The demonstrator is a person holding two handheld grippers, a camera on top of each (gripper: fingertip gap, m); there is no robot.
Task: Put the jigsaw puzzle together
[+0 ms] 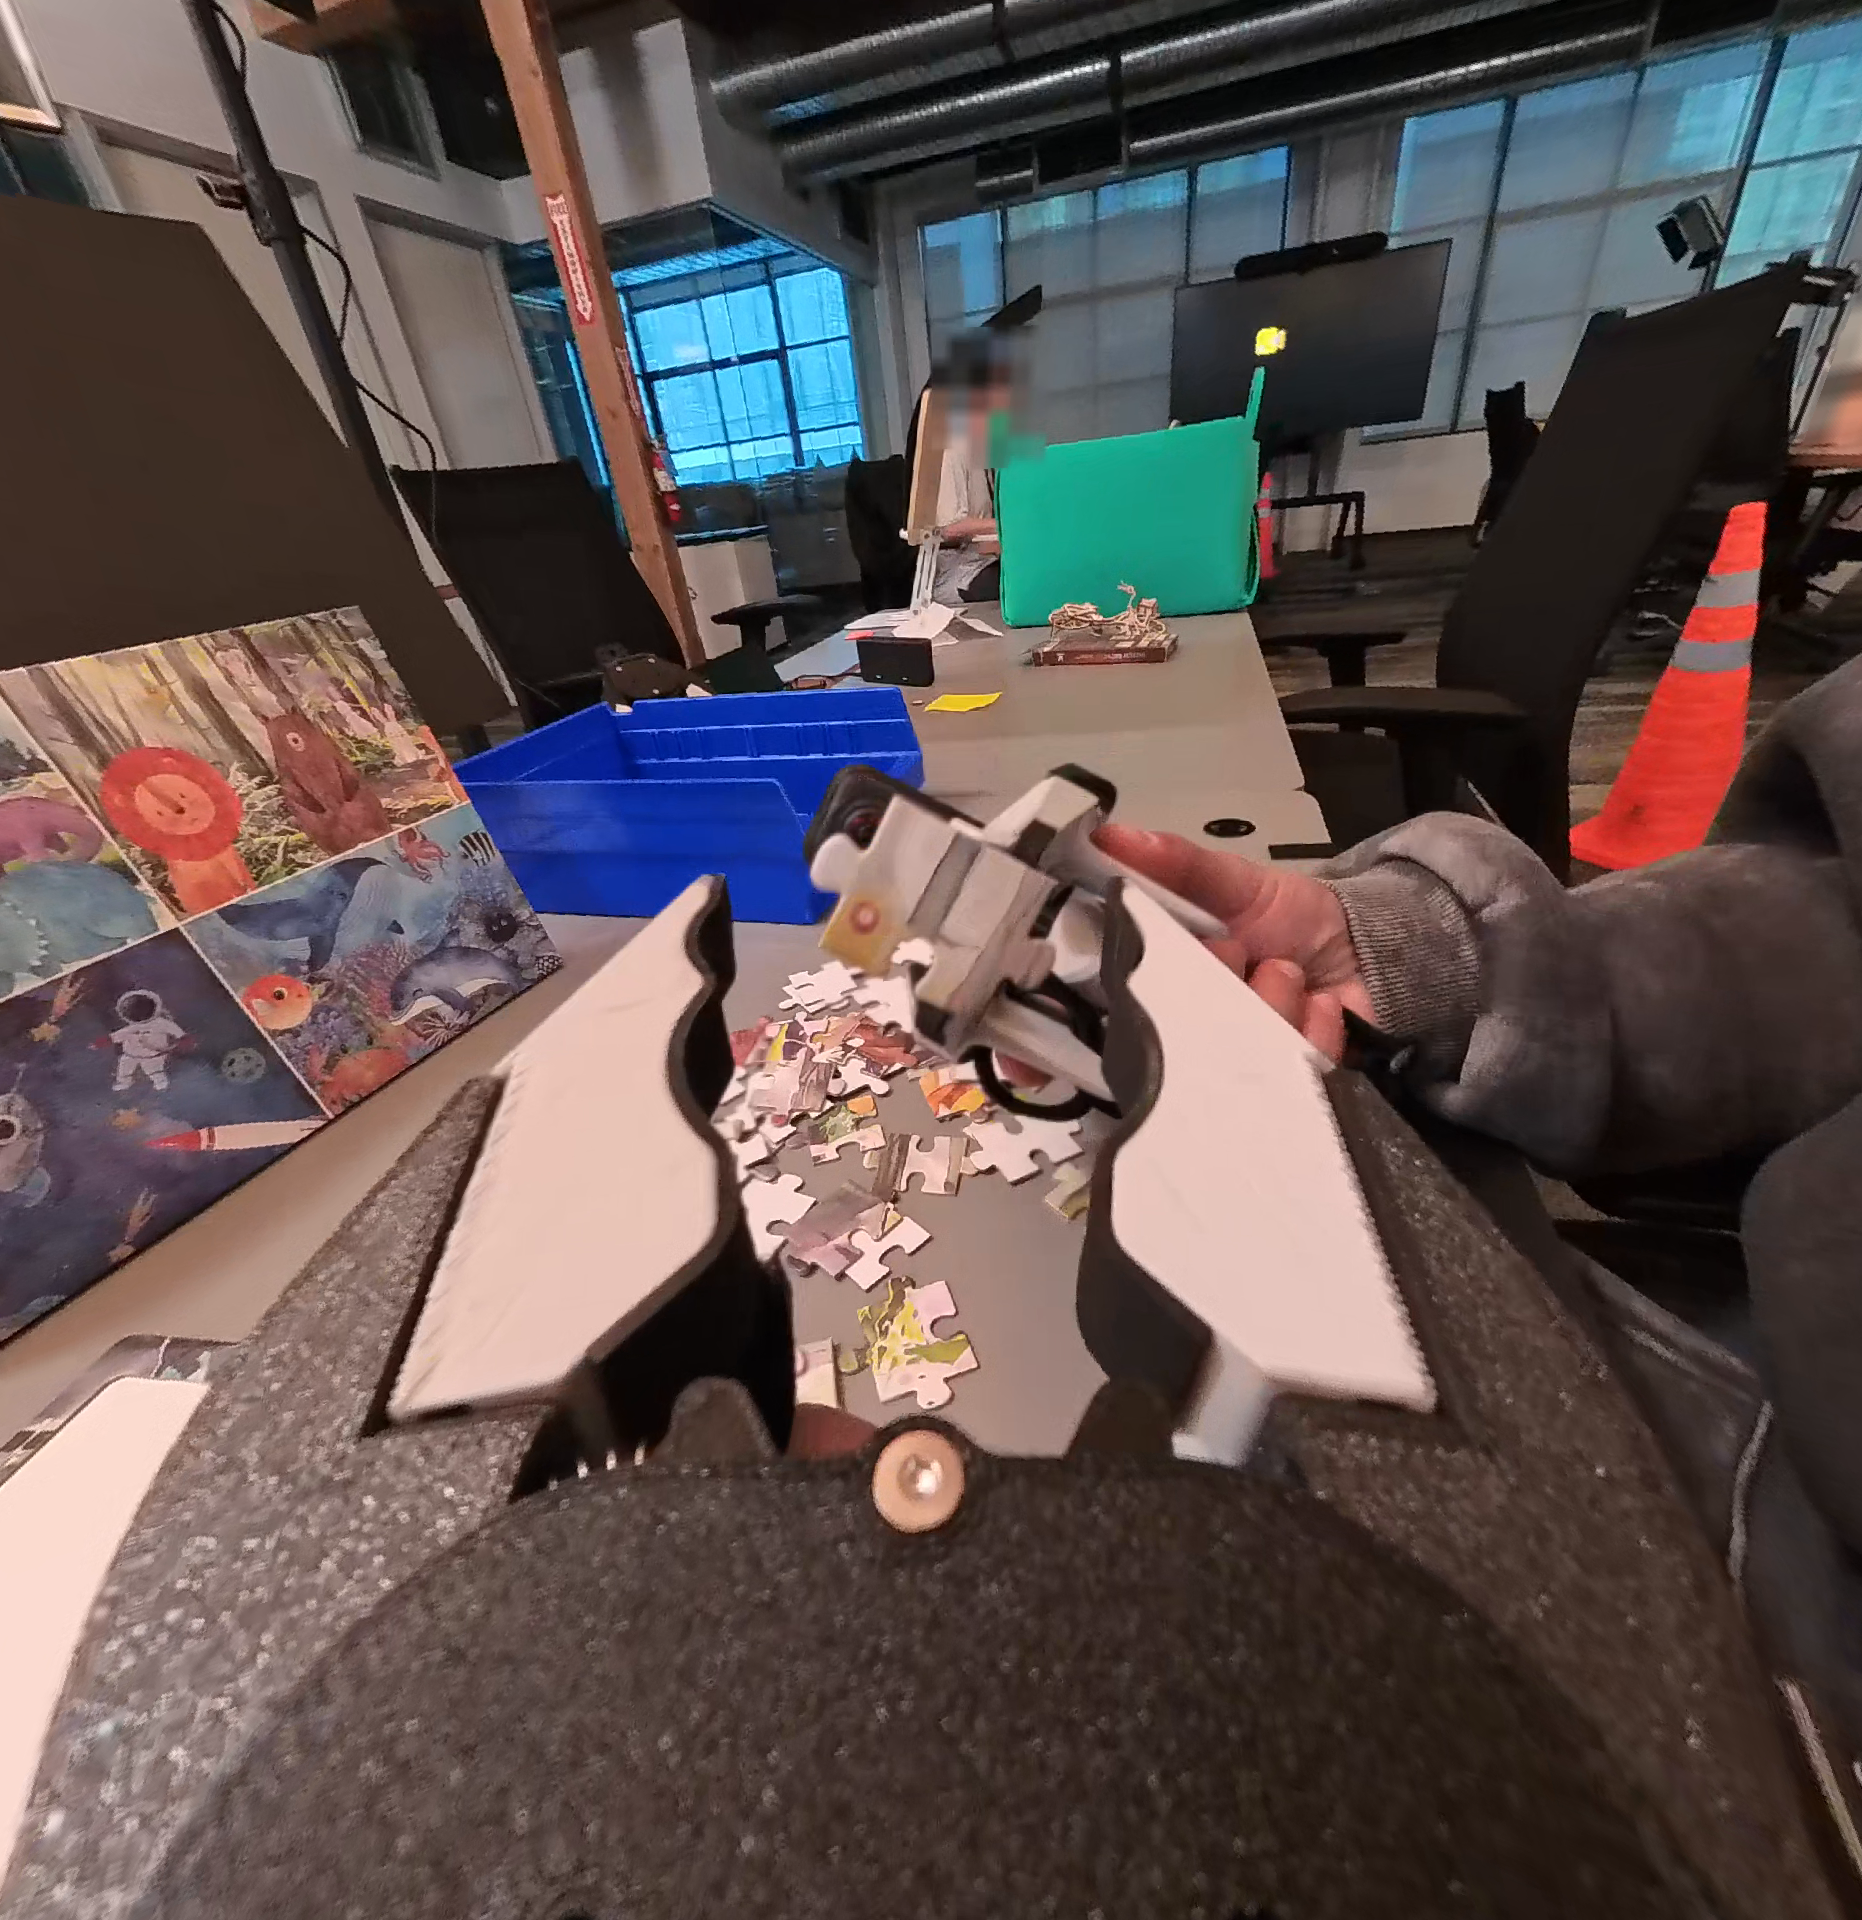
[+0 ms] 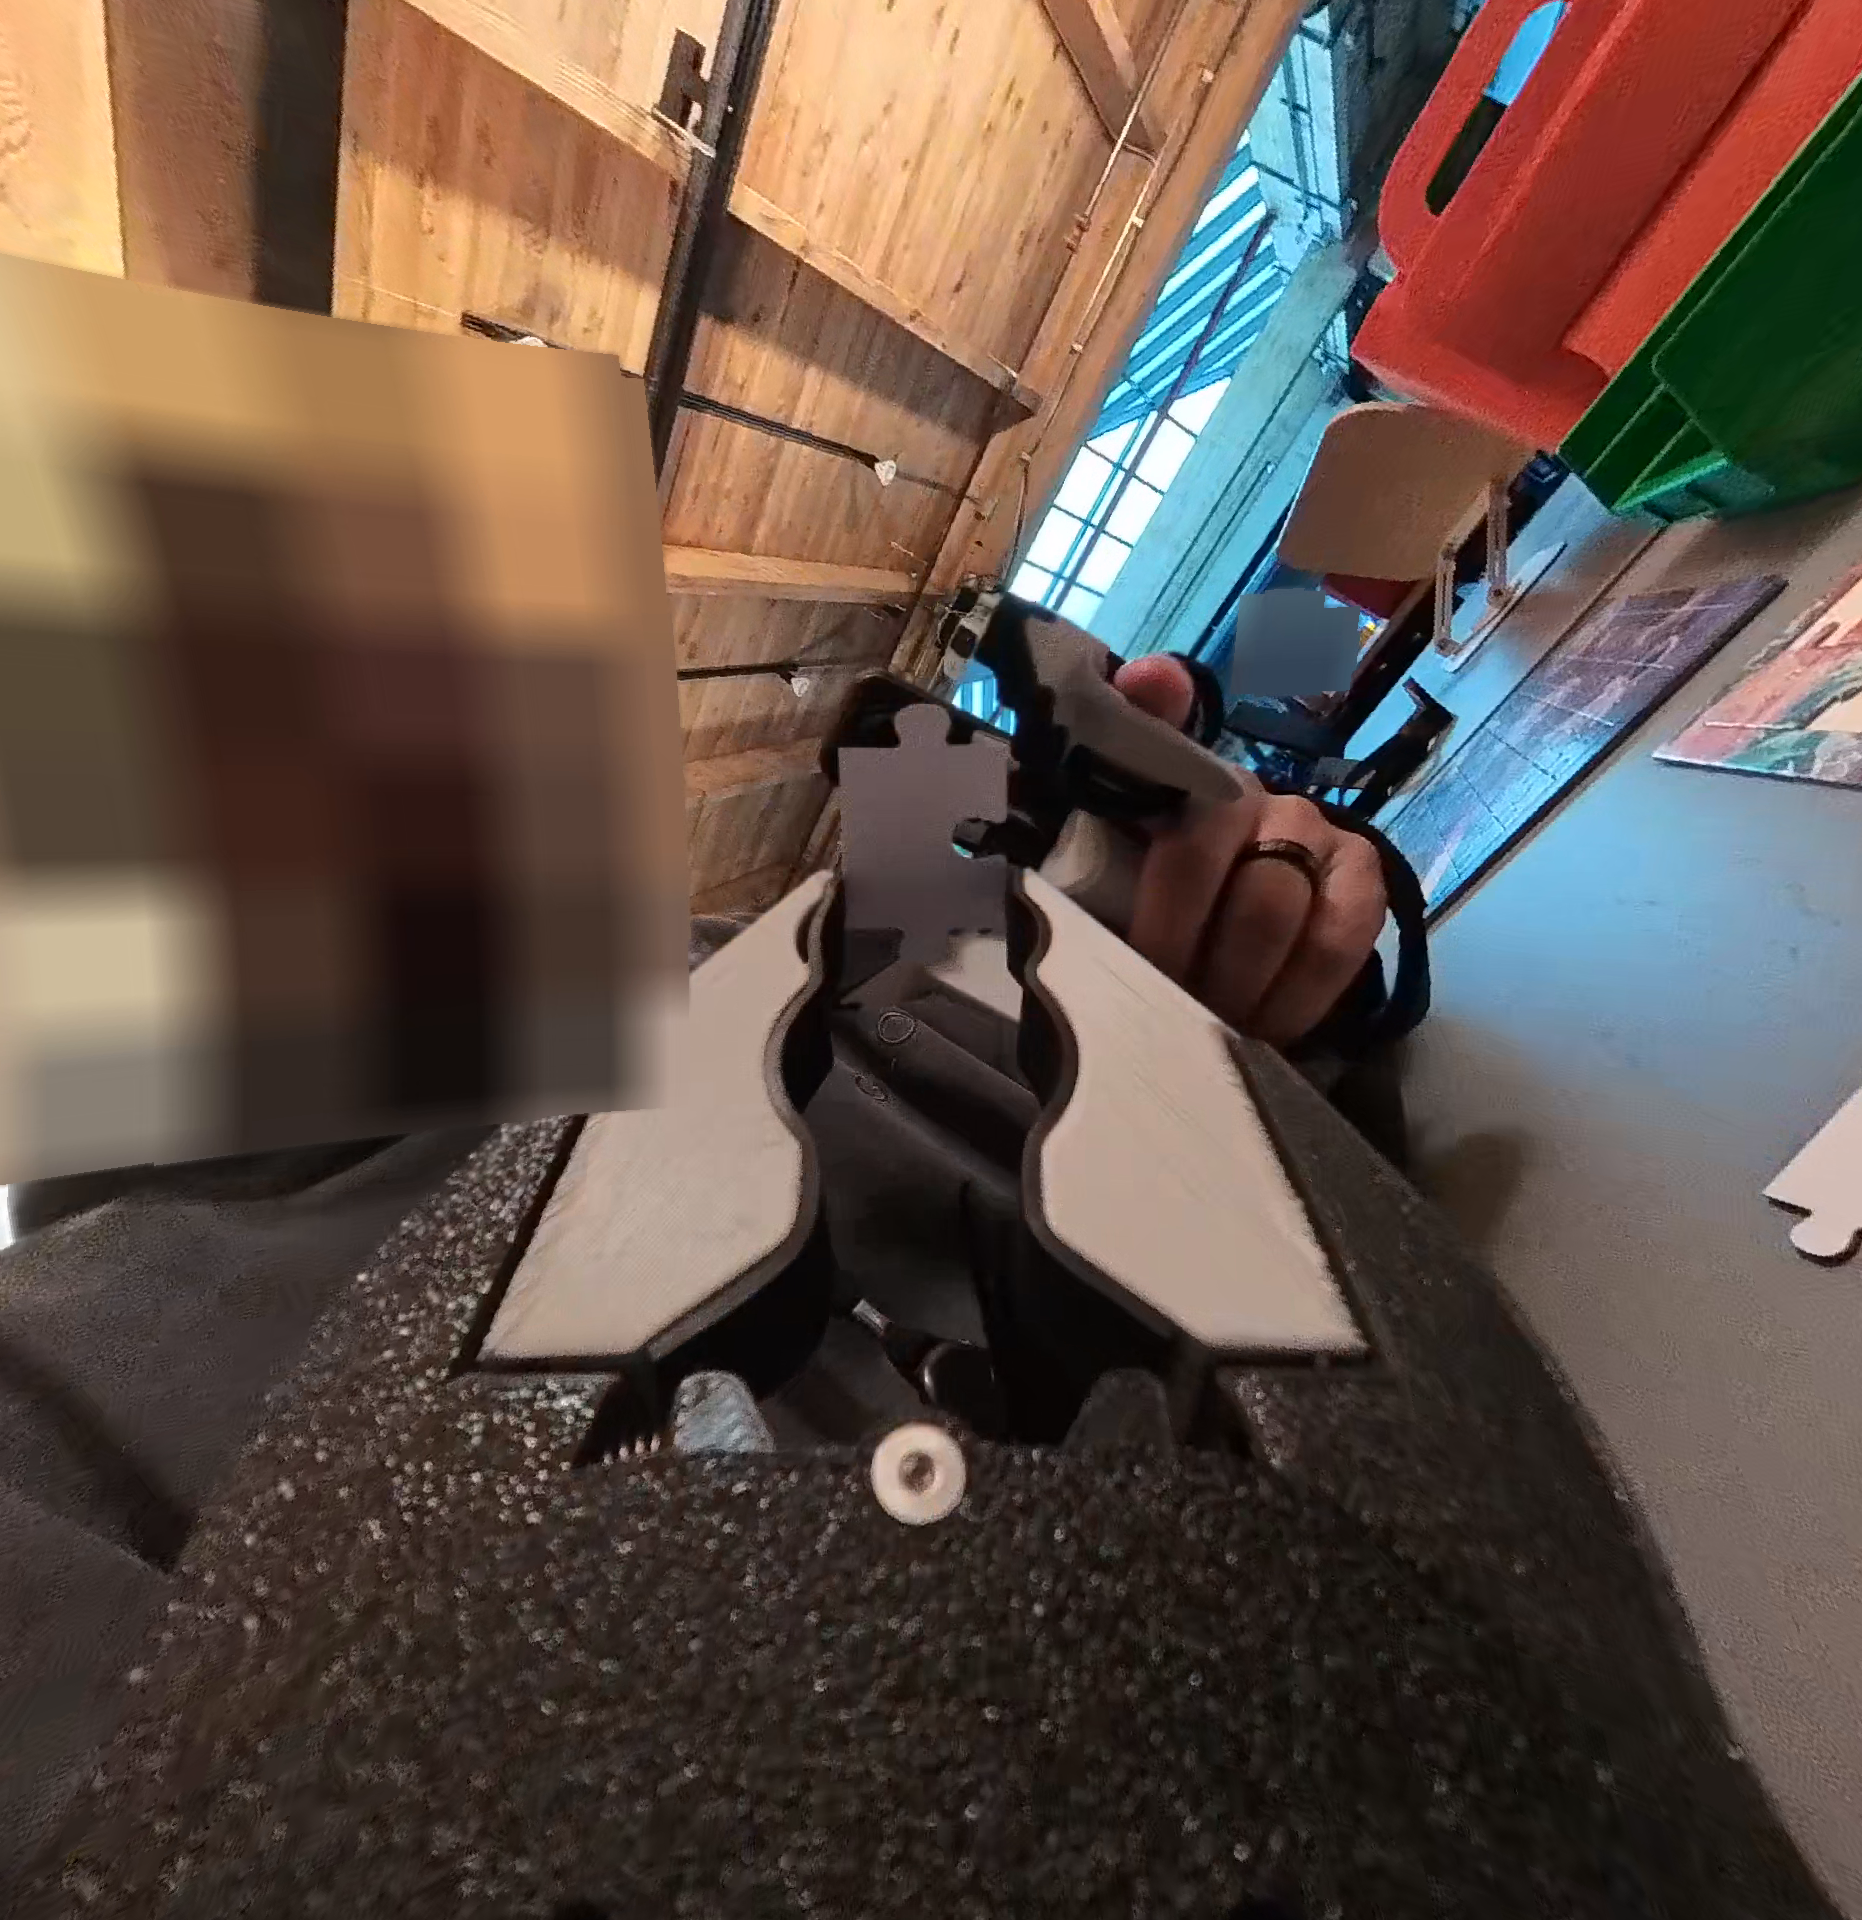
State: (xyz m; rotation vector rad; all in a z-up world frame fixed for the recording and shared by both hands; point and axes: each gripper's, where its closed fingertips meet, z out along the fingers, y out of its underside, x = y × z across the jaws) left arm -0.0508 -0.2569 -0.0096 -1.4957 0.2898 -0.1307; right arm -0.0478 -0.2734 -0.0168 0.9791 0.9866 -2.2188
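Piece [image 2: 922, 831] between right fingers [image 2: 1114, 1049], midair

Left wrist view: open left gripper [image 1: 911, 1049] held above loose puzzle pieces [image 1: 873, 1122] on a grey table [image 1: 1020, 1299].

Its jaws stand well apart, nothing between them; the pieces lie scattered in the gap at frame centre, some face up, some showing white backs. At centre right a hand [image 1: 1259, 935] in a grey sleeve [image 1: 1592, 966] holds the right gripper [image 1: 885, 914], raised above the pile and angled toward the left; a puzzle piece [image 1: 854, 914] with a yellowish printed corner sits at its tip, though motion blur hides how its jaws stand. Puzzle box [image 1: 210, 914] with animal and space pictures leans at left. Blue bin [image 1: 678, 810] behind the pile. Orange cone [image 1: 1696, 707] at right edge.
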